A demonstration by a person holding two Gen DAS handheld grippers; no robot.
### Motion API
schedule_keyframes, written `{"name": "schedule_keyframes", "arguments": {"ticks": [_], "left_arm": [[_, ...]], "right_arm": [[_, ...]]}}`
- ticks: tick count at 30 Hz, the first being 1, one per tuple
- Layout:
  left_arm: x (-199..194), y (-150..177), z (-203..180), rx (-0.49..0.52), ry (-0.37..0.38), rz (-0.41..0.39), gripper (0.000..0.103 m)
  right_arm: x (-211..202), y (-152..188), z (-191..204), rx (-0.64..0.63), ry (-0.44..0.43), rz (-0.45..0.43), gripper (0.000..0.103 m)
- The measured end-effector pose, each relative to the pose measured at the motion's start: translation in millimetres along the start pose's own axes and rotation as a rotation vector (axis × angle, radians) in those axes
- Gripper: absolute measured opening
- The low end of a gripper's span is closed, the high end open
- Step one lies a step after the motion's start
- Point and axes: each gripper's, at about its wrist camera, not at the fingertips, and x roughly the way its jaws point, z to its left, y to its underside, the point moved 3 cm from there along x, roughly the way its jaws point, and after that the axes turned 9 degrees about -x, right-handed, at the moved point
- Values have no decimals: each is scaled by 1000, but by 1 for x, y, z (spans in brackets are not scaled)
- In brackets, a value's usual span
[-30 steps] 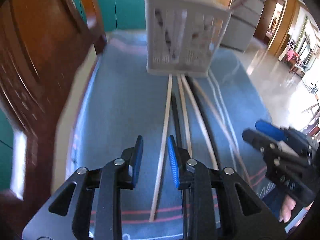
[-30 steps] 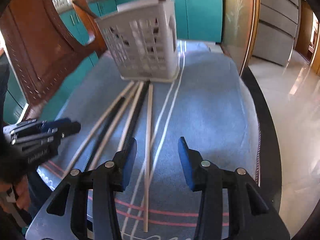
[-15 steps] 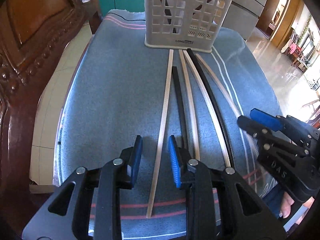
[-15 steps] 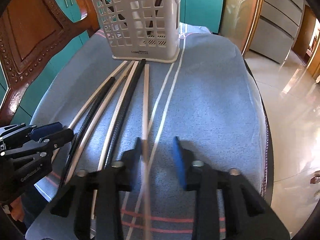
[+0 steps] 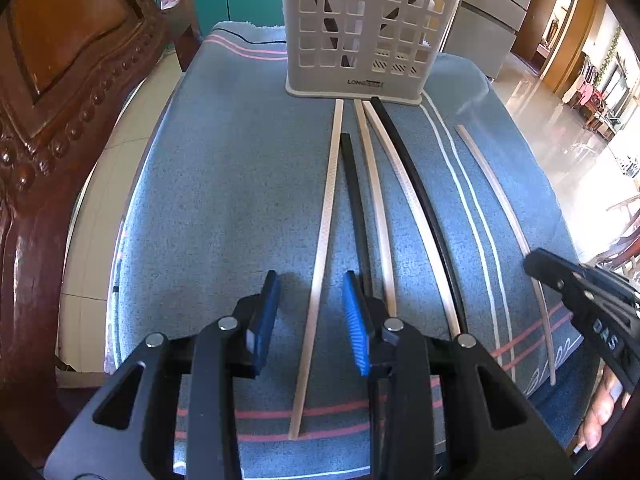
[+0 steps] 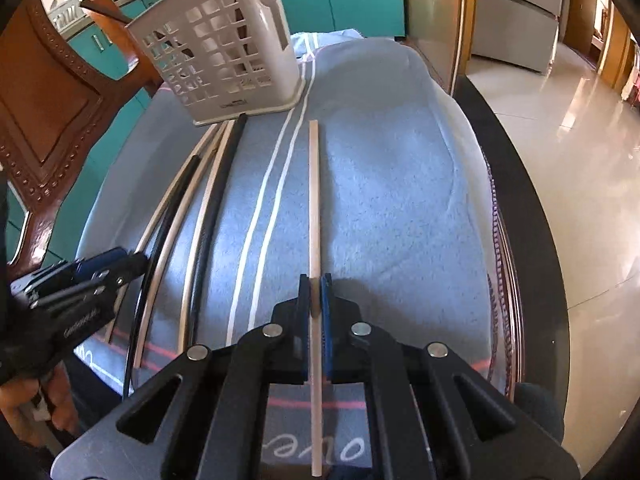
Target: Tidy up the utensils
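**Right tool pinching one pale chopstick; left tool spread over another**

Right tool [image 6: 315, 294] pressed onto single pale chopstick [image 6: 314, 200], grip low on the shaft, long end pointing toward far edge of desk, short end sticking back past the pads. Chopstick lying apart from the others, right of the white stripes on the blue cloth [image 6: 392, 200]. Cannot tell if lifted clear of cloth or resting on it.

Left tool [image 5: 310, 316] spread wide, straddling leftmost pale chopstick [image 5: 324, 240], blue pads [image 5: 356, 320] on either side, not touching it. Low over the near edge.

Remaining sticks in a loose fan on cloth: short black chopstick [image 5: 352, 200], two more pale ones, long black chopstick [image 5: 416, 192], far tips nearly touching base of white basket [image 5: 368, 28]. Basket upright toward far edge, dark sticks already leaning inside. Carved wooden chair [image 5: 60, 80] off left edge.

Task judged early-to-middle: some in basket, six out.

Risks, judged:
- Off-centre pinch, so long end likely to droop or swivel on lift; could miss basket opening or catch the rim.
- Thin stick between flat pads, may roll or slip out if squeeze eases.
- Tip knocking light basket could tip it or shove it toward far edge.
- Left tool shutting may nip short black chopstick right beside its right pad, giving a double pick or scattering the fan.
- Both tools close at near edge; collision possible if moved together.
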Motion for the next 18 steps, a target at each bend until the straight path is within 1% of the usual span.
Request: {"name": "schedule_keyframes", "arguments": {"ticks": [4, 5, 6, 8, 9, 13, 15, 18], "left_arm": [[1, -1, -1, 0, -18, -7, 32], [1, -1, 0, -4, -27, -11, 24], [1, -1, 0, -2, -29, -12, 13], [0, -2, 2, -4, -29, -7, 9], [-1, -1, 5, -14, -27, -4, 9], [-4, 2, 18, -65, -41, 3, 8], [-7, 4, 25, -84, -35, 15, 8], [-11, 9, 30, -86, -24, 22, 8]], "right_arm": [[0, -1, 1, -5, 8, -8, 8], [1, -2, 3, -6, 6, -7, 10], [1, -3, 4, -9, 7, -9, 13], [1, -4, 5, -15, 10, -12, 18], [2, -4, 6, -19, 10, -11, 20], [4, -4, 7, -23, 10, -6, 22], [3, -4, 7, -22, 8, -6, 25], [3, -5, 7, -24, 14, -8, 30]]}}
